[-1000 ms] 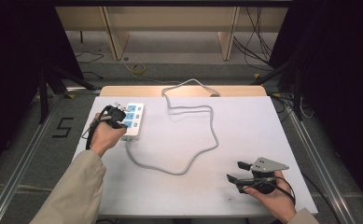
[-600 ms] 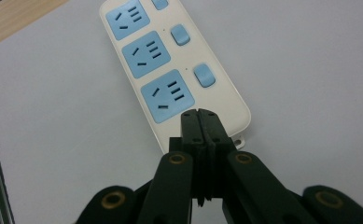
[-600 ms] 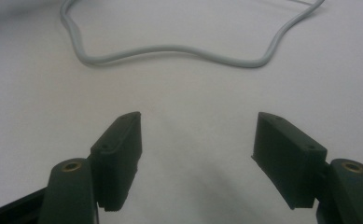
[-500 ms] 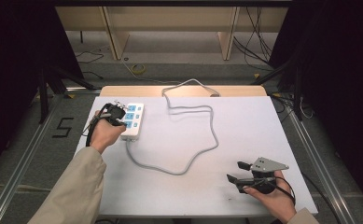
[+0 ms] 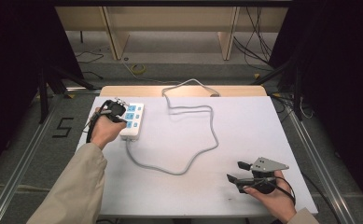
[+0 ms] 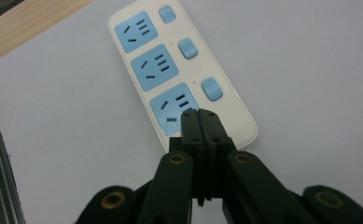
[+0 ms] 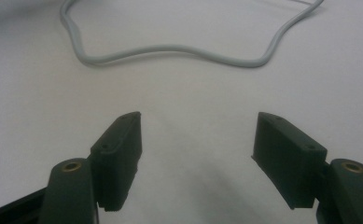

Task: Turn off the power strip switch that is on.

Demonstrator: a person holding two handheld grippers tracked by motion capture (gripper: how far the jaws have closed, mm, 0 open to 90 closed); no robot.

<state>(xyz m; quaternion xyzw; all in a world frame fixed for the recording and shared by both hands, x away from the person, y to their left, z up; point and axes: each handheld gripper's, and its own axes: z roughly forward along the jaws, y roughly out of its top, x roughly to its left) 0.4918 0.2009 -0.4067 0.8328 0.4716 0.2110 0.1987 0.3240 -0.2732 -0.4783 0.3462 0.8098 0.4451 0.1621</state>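
At the left of the high view, the left gripper point(image 5: 115, 111), held by a hand coming out of a beige sleeve point(image 5: 74, 186), sat at the near left edge of a white plastic power strip with three blue sockets and three blue switches point(image 5: 131, 121). That strip lay in the upper left part of the white table top point(image 5: 244, 126), its long side running away from the person. In the left gripper view the two black jaws were pressed flat together with nothing between them, and their joined tips point(image 6: 200, 116) rested over the nearest blue socket point(image 6: 174, 109), at the lower middle of the frame; whether they touched it could not be told.

From the strip's near end a grey round power cable point(image 5: 188, 161) ran down and to the right, looped back up through the middle of the frame and left the table over its far wooden edge point(image 5: 123, 90).

At the lower right, the right gripper point(image 5: 237, 172) lay low over the bare table, well apart from the strip. In the right gripper view its jaws stood wide apart and empty point(image 7: 195, 154), the cable point(image 7: 170, 49) curving across the top of the frame beyond them.
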